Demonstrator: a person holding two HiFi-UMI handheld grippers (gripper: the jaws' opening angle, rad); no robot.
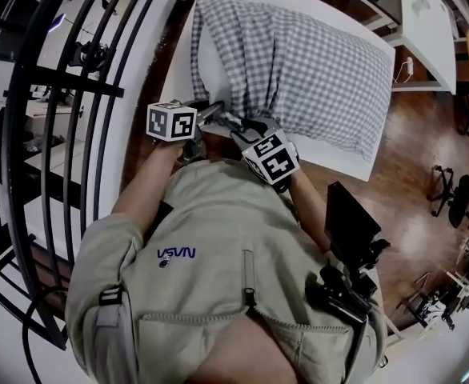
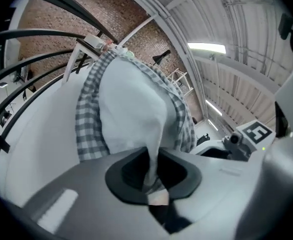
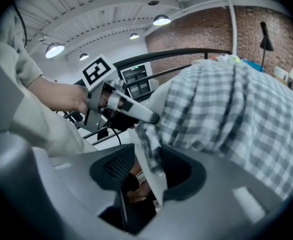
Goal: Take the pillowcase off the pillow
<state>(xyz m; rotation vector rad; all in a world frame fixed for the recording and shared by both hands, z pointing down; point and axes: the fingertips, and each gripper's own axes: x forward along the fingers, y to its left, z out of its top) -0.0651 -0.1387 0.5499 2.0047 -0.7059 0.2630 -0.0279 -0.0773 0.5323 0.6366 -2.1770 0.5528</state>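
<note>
Head view: a pillow (image 1: 212,61) in a blue-and-white checked pillowcase (image 1: 314,70) lies on the white bench (image 1: 348,160). At the near left end of the pillow, a strip of bare white pillow shows where the pillowcase is open. The person (image 1: 218,238) stands at the bench and holds both claws side by side at that near end. The left claw (image 1: 217,114) points at the white part. The right claw (image 1: 244,132) points at the checked edge just beside it. Black railing bars (image 1: 82,94) curve down the left side.

Left gripper view: the white pillow bulges up out of the checked pillowcase, which wraps round it on both sides. A thin fold of the white pillow runs down between the two jaws, with a little checked cloth at the bottom. The jaws are nearly together and pinch that fold.

Right gripper view: the jaws are spread apart. The checked edge of the pillowcase hangs down in the gap, close to one jaw, but the jaws do not squeeze it. The rest of the checked pillowcase fills the right side. The left claw is just behind the edge, on the left, with the person's hand (image 3: 61,98) on it.
</note>
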